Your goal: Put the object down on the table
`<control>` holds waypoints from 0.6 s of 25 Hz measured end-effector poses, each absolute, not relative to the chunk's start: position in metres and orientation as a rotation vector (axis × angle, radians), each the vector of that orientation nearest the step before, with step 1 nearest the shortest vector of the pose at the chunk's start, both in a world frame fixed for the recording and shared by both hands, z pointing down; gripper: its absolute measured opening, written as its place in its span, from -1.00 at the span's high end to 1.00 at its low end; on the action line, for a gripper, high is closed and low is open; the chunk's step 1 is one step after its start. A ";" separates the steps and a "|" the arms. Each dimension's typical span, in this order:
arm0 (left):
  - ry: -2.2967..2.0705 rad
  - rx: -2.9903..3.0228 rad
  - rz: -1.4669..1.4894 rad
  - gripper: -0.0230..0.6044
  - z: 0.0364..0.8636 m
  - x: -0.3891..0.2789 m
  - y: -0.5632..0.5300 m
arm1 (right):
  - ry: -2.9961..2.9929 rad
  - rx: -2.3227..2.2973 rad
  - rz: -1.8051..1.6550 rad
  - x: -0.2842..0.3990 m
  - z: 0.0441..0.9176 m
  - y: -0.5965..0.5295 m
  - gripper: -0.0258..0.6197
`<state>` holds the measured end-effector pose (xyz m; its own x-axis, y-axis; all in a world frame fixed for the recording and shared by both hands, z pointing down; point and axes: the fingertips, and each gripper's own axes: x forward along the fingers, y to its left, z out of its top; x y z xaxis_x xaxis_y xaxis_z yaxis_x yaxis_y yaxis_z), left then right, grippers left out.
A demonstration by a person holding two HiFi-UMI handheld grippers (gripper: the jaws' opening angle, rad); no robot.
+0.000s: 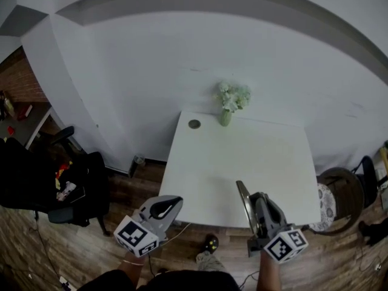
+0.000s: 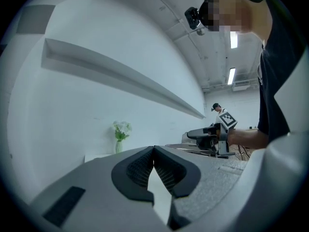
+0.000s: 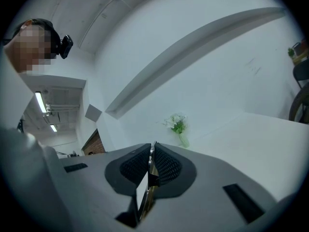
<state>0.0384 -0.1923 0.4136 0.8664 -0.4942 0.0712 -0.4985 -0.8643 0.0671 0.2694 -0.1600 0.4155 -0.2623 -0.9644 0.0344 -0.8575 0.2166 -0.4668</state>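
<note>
Where hand-held gripper (image 3: 151,151) pinches, disc (image 1: 243,202) sits edgewise

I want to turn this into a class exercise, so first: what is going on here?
A person stands at a white table with a gripper in each hand. The right gripper has its fingers closed on a thin flat metal object, held on edge near the table's front edge and not yet set down. The left gripper is shut and empty, by the table's front left corner. A vase of flowers stands at the far edge.
</note>
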 end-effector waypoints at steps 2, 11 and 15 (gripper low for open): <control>-0.796 2.956 0.089 0.93 0.416 0.035 -0.194 | 2.244 -1.718 -0.587 0.268 0.419 -0.166 0.86; -0.825 2.930 0.105 0.93 0.430 0.043 -0.207 | 2.288 -1.674 -0.625 0.268 0.438 -0.192 0.86; -0.822 2.921 0.097 0.93 0.431 0.058 -0.221 | 2.295 -1.659 -0.649 0.275 0.443 -0.210 0.86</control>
<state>0.0575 -0.2211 0.4305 0.8518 -0.5160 0.0901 -0.5228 -0.8483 0.0842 0.2747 -0.2099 0.4433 -0.3292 -0.9419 0.0668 -0.8374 0.2585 -0.4817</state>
